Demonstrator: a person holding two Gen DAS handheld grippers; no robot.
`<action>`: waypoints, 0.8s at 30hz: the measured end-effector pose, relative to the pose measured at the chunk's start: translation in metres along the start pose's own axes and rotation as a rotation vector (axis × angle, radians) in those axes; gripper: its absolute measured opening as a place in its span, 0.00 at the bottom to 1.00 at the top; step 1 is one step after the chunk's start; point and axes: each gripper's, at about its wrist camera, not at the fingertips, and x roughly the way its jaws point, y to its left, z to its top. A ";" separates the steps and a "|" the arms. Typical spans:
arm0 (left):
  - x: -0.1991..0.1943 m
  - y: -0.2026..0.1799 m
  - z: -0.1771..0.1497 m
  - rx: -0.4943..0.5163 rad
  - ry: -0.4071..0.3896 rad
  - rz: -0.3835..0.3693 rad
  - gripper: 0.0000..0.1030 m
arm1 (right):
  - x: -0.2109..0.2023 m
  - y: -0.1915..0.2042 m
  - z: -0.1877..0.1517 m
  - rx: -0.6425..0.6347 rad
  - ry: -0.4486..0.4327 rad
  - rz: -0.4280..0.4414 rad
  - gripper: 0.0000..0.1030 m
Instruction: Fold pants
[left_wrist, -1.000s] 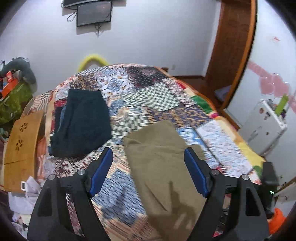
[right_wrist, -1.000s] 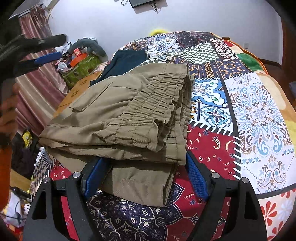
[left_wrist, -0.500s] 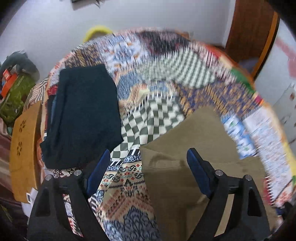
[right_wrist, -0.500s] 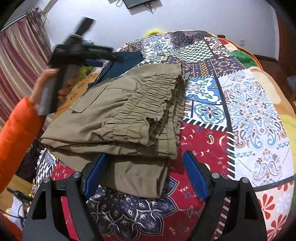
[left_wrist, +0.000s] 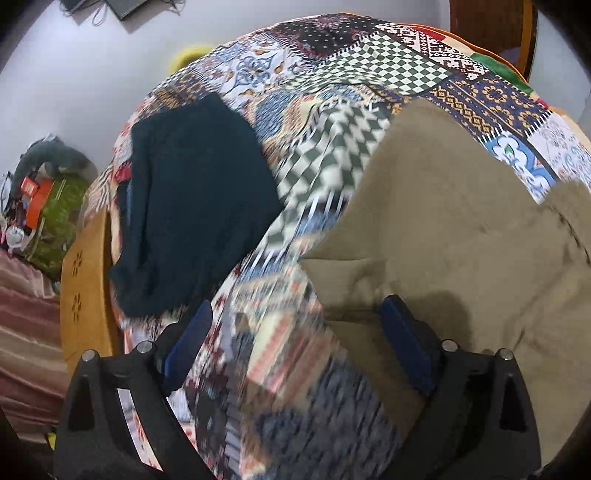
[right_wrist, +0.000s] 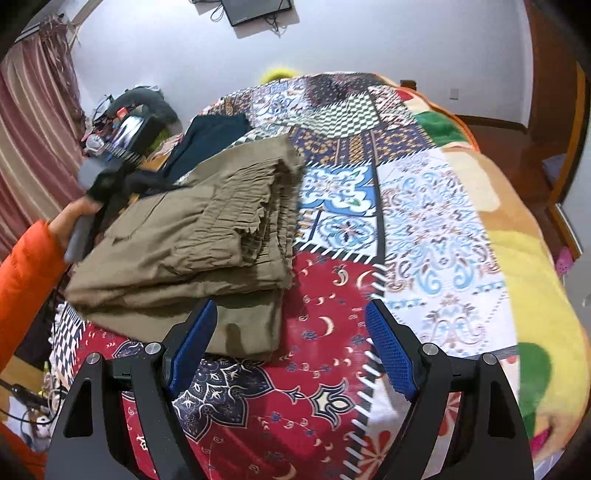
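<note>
The khaki pants lie folded in layers on the patchwork bed cover; in the left wrist view they fill the right side. My left gripper is open and empty, low over the pants' near left edge, its right finger above the cloth. My right gripper is open and empty, just off the pants' near right corner. The left gripper also shows blurred in the right wrist view, held by an orange-sleeved hand.
A folded dark teal garment lies on the bed to the left of the khaki pants. A wooden board and a cluttered pile stand beyond the bed's left edge. A door is at the right.
My left gripper has come down and forward over the left edge of the pants. My right gripper has drawn back and to the right, off the folded stack.
</note>
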 end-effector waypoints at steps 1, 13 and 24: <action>-0.004 0.004 -0.008 -0.014 0.004 -0.006 0.91 | -0.002 -0.001 0.000 0.000 -0.008 -0.002 0.78; -0.078 0.013 -0.110 -0.154 -0.049 -0.033 0.91 | -0.016 0.011 0.006 -0.027 -0.077 0.003 0.78; -0.107 -0.004 -0.134 -0.216 -0.081 -0.180 0.91 | -0.004 0.024 0.001 -0.027 -0.058 0.031 0.78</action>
